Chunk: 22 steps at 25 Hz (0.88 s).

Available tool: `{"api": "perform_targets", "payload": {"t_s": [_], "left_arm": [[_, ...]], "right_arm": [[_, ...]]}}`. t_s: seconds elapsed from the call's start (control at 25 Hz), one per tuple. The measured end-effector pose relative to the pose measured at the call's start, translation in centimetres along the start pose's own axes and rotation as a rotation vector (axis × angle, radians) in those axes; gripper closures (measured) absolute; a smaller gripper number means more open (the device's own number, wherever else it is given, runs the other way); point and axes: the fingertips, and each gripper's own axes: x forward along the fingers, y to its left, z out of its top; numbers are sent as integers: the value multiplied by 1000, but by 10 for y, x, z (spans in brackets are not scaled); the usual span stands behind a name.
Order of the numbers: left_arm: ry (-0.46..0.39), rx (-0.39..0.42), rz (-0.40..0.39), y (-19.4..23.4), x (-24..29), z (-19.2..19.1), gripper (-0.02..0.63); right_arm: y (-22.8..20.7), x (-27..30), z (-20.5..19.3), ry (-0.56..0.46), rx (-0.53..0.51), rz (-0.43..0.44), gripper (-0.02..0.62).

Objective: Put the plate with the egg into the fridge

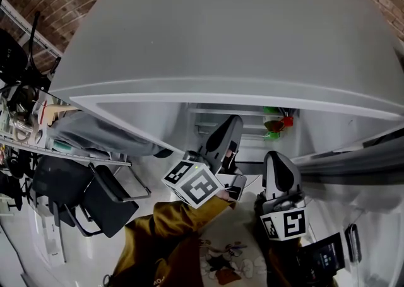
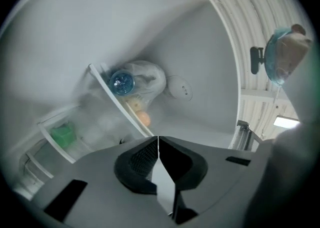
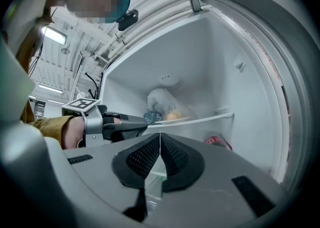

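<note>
An orange-brown egg point(image 3: 172, 116) lies on a pale plate point(image 3: 167, 121) on the fridge's glass shelf point(image 3: 210, 118), beside a water bottle point(image 3: 151, 117) and a white plastic bag point(image 3: 162, 99). In the left gripper view the egg point(image 2: 143, 118), bottle point(image 2: 121, 82) and bag point(image 2: 147, 75) sit on the same shelf point(image 2: 117, 104). My left gripper point(image 2: 158, 144) is shut with nothing in it, short of the shelf; it also shows from the side point(image 3: 140, 126). My right gripper point(image 3: 160, 139) is shut and empty too. Both grippers point(image 1: 233, 123) point(image 1: 274, 156) point into the open fridge.
A green container point(image 2: 62, 134) sits in a lower compartment, with a red item point(image 3: 217, 142) under the shelf. The fridge's grey top point(image 1: 240, 33) fills the head view; green and red things point(image 1: 273, 129) show inside. A black chair point(image 1: 104, 200) and a cluttered rack point(image 1: 25, 122) stand left.
</note>
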Motion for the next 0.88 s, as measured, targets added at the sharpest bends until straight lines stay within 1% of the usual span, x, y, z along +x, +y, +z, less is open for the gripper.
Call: {"api": "perform_targets", "payload": {"t_s": [0.12,0.28,0.36,0.68,0.76,0.88], "left_arm": [[-14,124,-22,-10,-9,3,597],[-32,314,-46,-23,-25,4,598],[-34,382,-53,-27,-32,3,598],[3,581,-40,-32,-60,-8,598],[13,612,-43,-33,-67,-11,598],[23,633,-38,-33,-76,-13,598]], "right_arm": [[1,0,0,1,-9,2,588],[6,1,1,-3,-21,8,588],[9,1,1,-3,-27,13,588],[22,4,6,-2,-59,26,589],[28,5,7,0,-65,27,589],[35,6,9,3,-78,26,589]]}}
